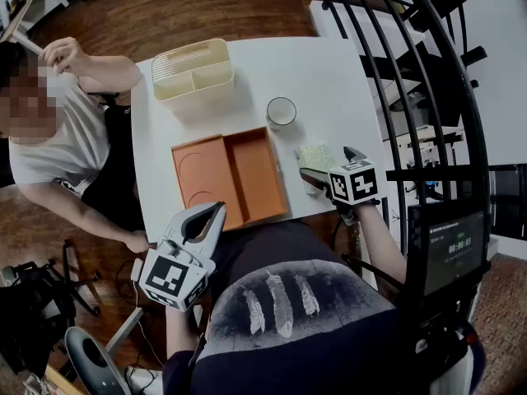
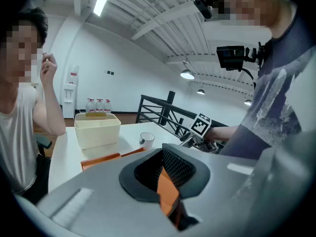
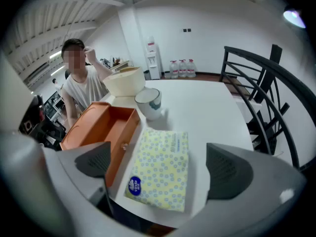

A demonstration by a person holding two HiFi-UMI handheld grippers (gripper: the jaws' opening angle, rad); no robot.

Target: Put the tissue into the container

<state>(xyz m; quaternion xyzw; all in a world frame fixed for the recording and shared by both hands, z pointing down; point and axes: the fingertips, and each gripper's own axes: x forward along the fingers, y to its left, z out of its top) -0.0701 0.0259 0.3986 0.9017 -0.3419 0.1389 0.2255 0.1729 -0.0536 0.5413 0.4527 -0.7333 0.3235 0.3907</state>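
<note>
A: Which step?

B: Approach to the grasp, I'd say. Nothing is picked up yet. Nearest, at the lower left of the head view, the left tool [image 1: 216, 214] hangs off the bench edge with its jaws together and nothing in them.

A: And the right one?

B: The right tool [image 3: 162, 166] has its jaws spread as wide as they go, one on each side of the tissue pack [image 3: 160, 169]. The pads aren't touching it.

A: Where's the pack?

B: Flat on the white bench [image 1: 329, 81], near its front edge. That's centre right in the head view and low centre in the right gripper view. It lies just beside the orange tray [image 3: 111, 120], outside it.

A: Is the tray empty?

B: Both compartments look bare.

A: What's further back?

B: A white cup [image 3: 148, 102] past the pack, then a cream divided basket [image 1: 193, 72] at the upper left of the bench. A seated person is at the left frame edge.

A: Which one is the container?

B: Can't tell for sure. The tray is closest.

A: Next move?

B: My judgement is to lower the right tool, shut it across the pack's width, lift, and carry it left over the tray wall. The soft pack may sag or slip, so it needs a firm grip.
</note>
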